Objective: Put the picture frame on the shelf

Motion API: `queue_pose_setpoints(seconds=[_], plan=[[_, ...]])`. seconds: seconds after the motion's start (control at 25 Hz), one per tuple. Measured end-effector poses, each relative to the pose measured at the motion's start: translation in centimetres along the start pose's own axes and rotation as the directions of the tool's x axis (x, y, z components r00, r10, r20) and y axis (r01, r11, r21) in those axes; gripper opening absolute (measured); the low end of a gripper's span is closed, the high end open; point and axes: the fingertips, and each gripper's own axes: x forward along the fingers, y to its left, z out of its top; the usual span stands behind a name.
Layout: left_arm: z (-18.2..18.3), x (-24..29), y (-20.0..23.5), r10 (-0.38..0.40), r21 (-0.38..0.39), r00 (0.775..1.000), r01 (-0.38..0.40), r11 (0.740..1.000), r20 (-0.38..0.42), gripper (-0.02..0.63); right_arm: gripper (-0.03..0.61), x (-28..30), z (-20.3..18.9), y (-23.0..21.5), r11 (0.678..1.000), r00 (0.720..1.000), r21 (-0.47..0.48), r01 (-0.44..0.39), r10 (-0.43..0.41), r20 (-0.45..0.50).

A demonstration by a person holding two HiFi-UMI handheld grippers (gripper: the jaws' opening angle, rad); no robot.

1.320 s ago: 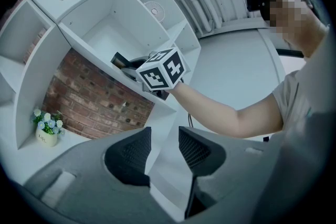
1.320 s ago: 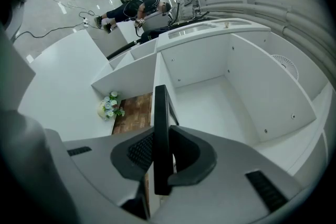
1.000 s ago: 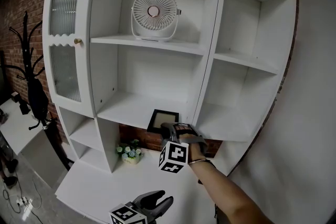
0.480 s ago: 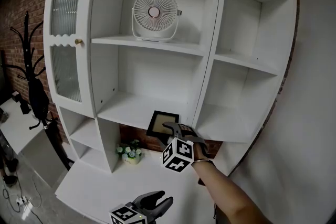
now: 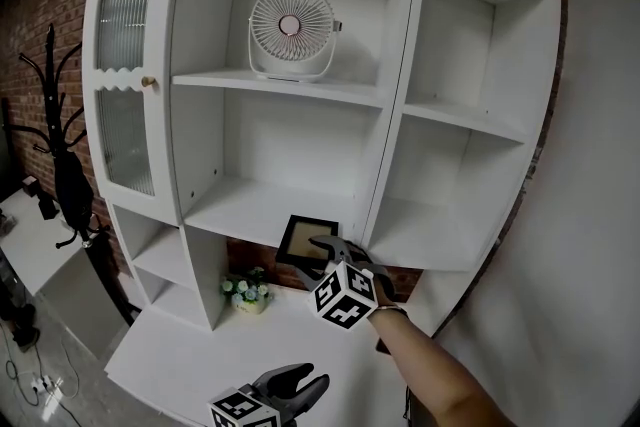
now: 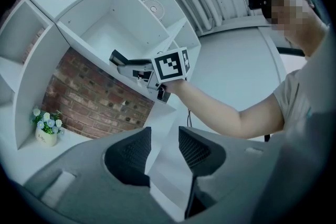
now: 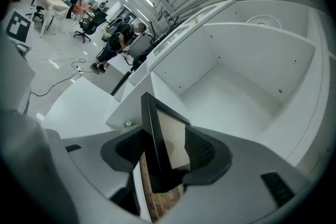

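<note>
Item 1, picture frame (image 5: 305, 240): black border, pale insert, at the lower centre of the head view, standing tilted at the front edge of the white shelf (image 5: 250, 205); I cannot tell whether its bottom edge sits fully on the board or overhangs the lip. Item 2, right gripper (image 7: 164, 150): its jaws have just been opening and now stand wide, with the frame upright between them, so as I read it the pads no longer press on it. Item 3, left gripper (image 6: 160, 147): bottom centre of the head view, above the white desk (image 5: 190, 355), jaws apart with nothing between them, idle. Item 4, surroundings: 1 small fan (image 5: 291, 27) on the shelf above, 1 pot of flowers (image 5: 246, 293) in the nook below and left of the frame, brick wall behind that nook. Risks, as I judge them: the frame is unsupported so near the lip and could tip forward off the board onto the desk. Pulling the right gripper back at an angle could catch a pad on the border and drag it out. A frame with no stand deployed may also fall flat. I would back the jaws straight out along their own line and watch the frame's lean.
</note>
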Motion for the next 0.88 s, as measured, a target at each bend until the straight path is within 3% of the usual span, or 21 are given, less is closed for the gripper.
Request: queue_pose_setpoints(seconds=[0.24, 0.52, 0.88], plan=[[-0.3, 0.2, -0.1, -0.003, -0.005, 1.000, 0.003, 1.000, -0.005, 0.167, 0.235, 0.7, -0.4, -1.8, 0.999, 0.998, 0.027, 0.038, -0.037, -0.043], [-0.5, 0.1, 0.2, 0.007, -0.010, 1.000, -0.008, 1.000, -0.007, 0.167, 0.242, 1.1, -1.7, -1.5, 0.990, 0.991, -0.103, 0.098, -0.107, -0.084], [-0.7, 0.2, 0.2, 0.004, -0.010, 1.000, -0.004, 1.000, -0.013, 0.167, 0.256, 0.1, -1.1, -1.3, 0.984, 0.991, -0.133, 0.120, -0.127, -0.046]])
